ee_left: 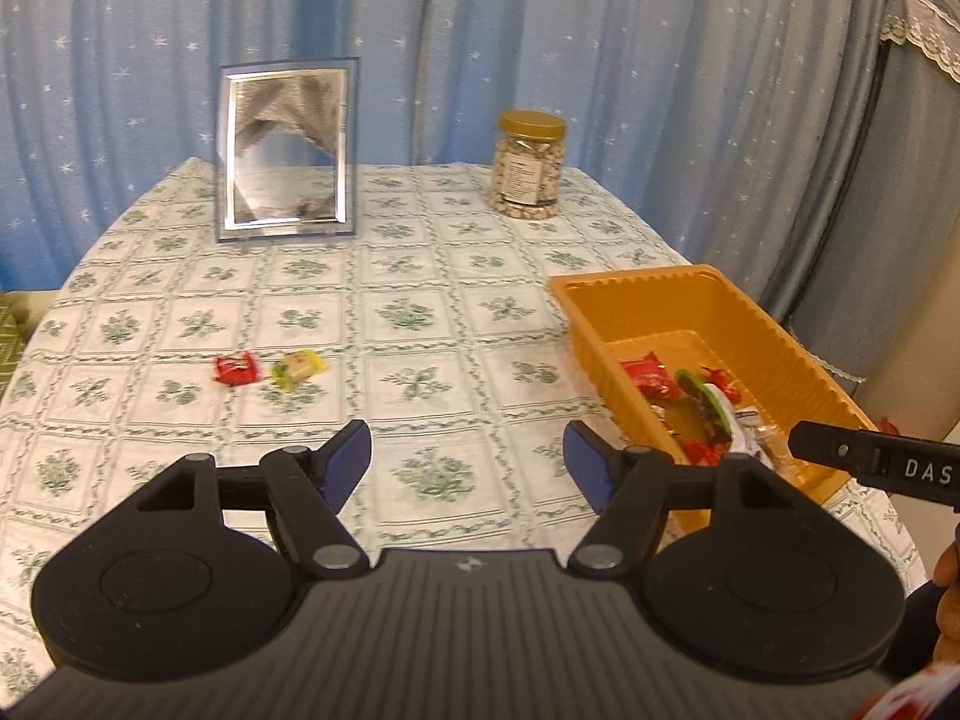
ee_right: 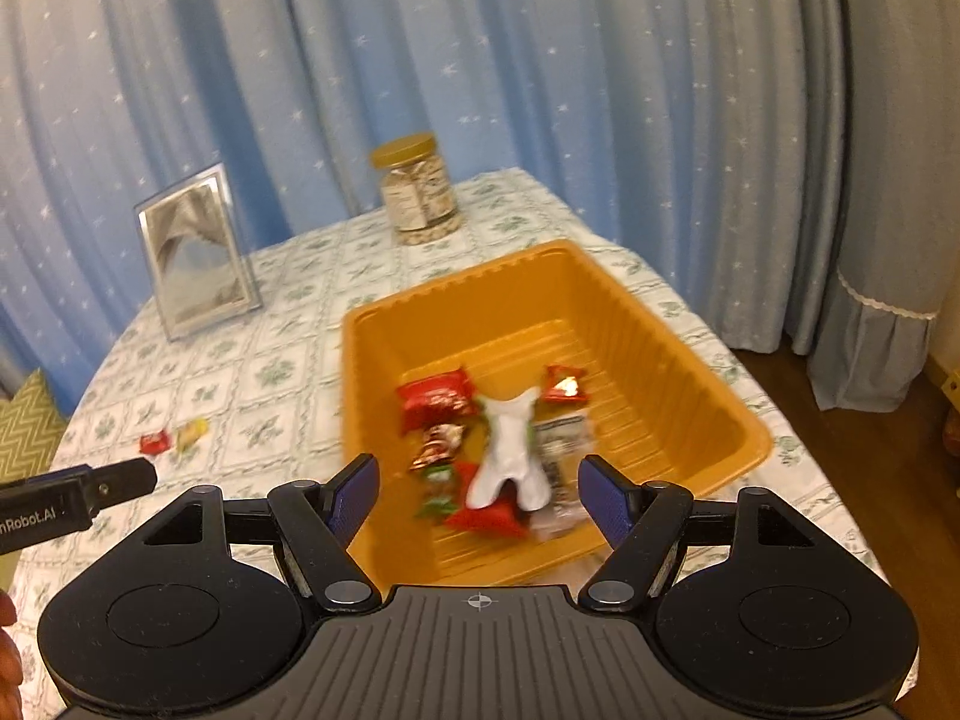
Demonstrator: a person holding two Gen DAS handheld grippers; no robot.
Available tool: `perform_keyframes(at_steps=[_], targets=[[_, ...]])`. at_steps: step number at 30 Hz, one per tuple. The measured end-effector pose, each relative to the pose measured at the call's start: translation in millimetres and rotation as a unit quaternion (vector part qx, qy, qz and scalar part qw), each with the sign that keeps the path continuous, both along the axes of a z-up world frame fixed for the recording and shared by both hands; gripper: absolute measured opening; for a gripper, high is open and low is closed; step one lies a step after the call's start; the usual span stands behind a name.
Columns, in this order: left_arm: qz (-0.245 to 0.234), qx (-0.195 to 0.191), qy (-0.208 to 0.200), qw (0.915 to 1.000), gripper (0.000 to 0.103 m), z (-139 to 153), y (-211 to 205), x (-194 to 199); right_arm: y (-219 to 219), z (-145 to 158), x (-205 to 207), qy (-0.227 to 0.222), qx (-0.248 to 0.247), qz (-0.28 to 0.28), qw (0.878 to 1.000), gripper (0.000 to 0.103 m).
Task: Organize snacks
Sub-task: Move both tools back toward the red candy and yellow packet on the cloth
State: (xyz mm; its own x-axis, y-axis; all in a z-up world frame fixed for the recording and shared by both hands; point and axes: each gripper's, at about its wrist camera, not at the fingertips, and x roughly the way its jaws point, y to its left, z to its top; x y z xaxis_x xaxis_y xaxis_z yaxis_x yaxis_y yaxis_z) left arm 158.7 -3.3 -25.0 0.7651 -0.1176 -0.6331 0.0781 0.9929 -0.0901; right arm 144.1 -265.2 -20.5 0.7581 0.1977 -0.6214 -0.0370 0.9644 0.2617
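A small red candy and a yellow candy lie side by side on the floral tablecloth, ahead and left of my left gripper, which is open and holds nothing. The orange plastic tray sits to its right. My right gripper is open above the near end of the tray. Below it, inside the tray, lie a blurred white packet, a red packet and several other wrapped snacks. The pads touch none of them. The two loose candies also show far left.
A standing mirror frame and a gold-lidded jar of nuts are at the back of the table. Blue starred curtains hang behind. The table edge drops off just right of the tray, and a patterned cushion lies at the left.
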Motion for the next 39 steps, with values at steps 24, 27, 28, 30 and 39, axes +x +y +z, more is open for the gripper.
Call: perform_keyframes(at_steps=[24,27,28,30,39], targets=[[0.055,0.031,-0.008,0.9980,0.070,12,92,-14,110,23,0,-0.032,-0.021,0.112,0.993,0.073],[0.056,0.036,-0.010,0.9977,0.070,12,98,-12,122,25,3,-0.039,-0.024,0.125,0.991,0.073],[0.056,0.038,-0.010,0.9977,0.070,12,100,-9,126,25,5,-0.040,-0.025,0.129,0.990,0.073],[0.056,0.040,-0.008,0.9976,0.070,10,104,-4,134,23,11,-0.042,-0.029,0.138,0.989,0.073],[0.066,0.039,0.011,0.9970,0.070,-15,140,31,176,-6,59,-0.031,-0.041,0.163,0.985,0.073]])
